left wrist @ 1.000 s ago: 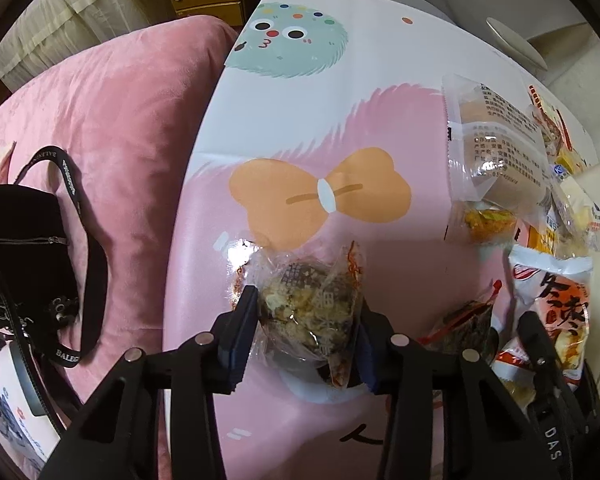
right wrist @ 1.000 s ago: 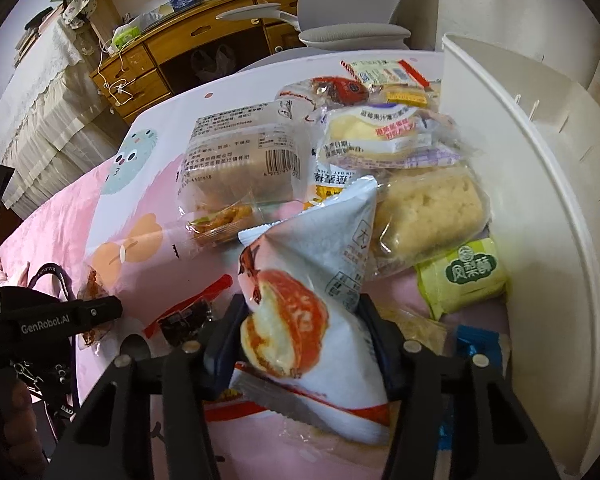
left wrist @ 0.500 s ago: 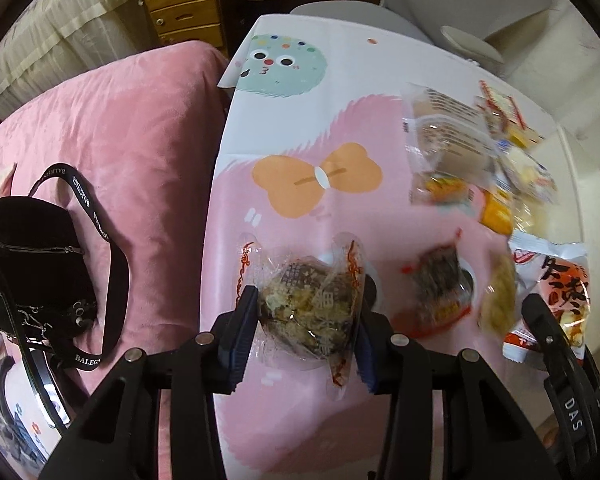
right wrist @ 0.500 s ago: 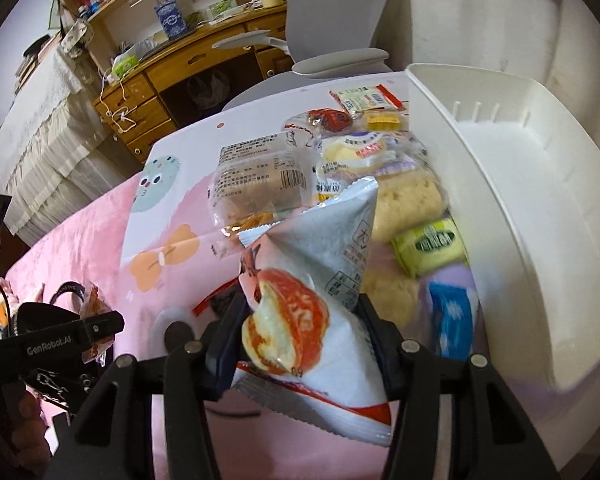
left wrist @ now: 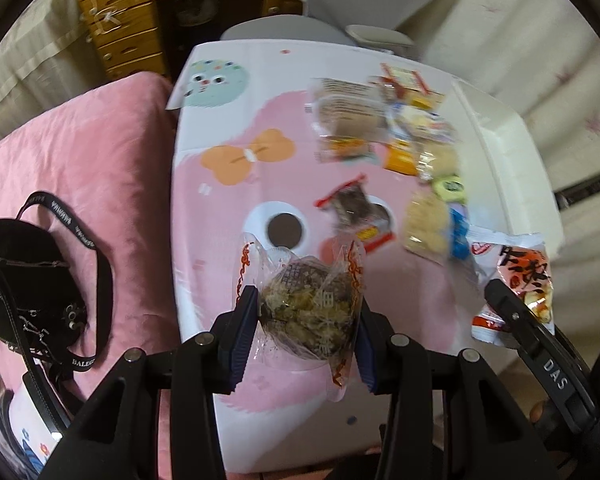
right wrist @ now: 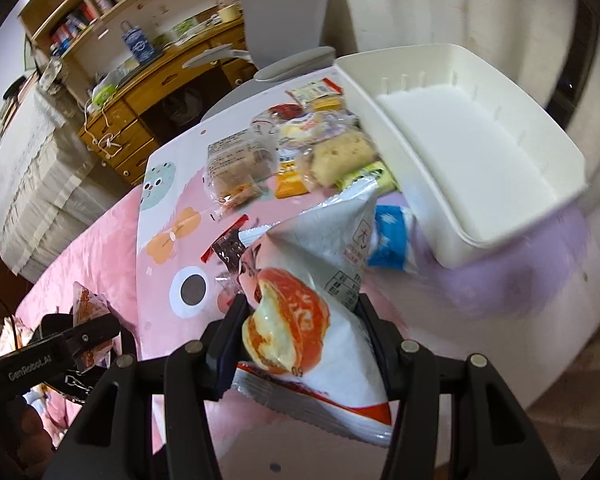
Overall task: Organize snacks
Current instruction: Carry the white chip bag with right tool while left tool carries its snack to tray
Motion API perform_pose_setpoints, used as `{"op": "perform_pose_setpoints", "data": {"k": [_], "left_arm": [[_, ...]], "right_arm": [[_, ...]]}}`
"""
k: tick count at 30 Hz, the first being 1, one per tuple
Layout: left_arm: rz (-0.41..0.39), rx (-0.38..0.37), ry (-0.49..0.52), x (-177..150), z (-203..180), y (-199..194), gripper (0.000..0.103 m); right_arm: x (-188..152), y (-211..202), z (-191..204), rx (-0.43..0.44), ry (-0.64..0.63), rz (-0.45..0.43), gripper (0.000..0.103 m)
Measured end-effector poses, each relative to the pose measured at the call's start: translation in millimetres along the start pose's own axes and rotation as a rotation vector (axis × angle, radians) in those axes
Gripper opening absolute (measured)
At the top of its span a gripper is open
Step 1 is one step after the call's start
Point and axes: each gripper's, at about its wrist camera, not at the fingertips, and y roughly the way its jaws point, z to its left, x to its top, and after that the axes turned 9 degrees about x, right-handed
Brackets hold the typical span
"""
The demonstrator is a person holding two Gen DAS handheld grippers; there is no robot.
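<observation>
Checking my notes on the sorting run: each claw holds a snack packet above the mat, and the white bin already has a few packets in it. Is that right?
Not quite. The white bin is empty; the right wrist view shows its bare floor. The loose packets lie on the mat beside it. The rest holds: the left claw grips a clear packet, the right claw a white and orange bag.

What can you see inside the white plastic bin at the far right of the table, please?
In the right wrist view the white bin shows only a bare white floor and slotted walls; no snack lies in the visible part. Its near rim hides the nearest strip of floor.
</observation>
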Motion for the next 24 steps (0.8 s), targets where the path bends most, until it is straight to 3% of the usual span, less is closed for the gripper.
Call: {"op": "perform_pose_setpoints", "data": {"k": [10,24], "left_arm": [[-0.092,-0.067,0.105,-2.7,-55.7,-37.4,0.043],[-0.207,-0.082,0.079,2.8,-165.6,-65.1,0.043]], "right_arm": [[-2.5,-49.9,-26.3,0.007,0.007,-0.074,0.053],[44.5,-81.4,-104.0,0.112,-0.065,-0.07,0.053]]}}
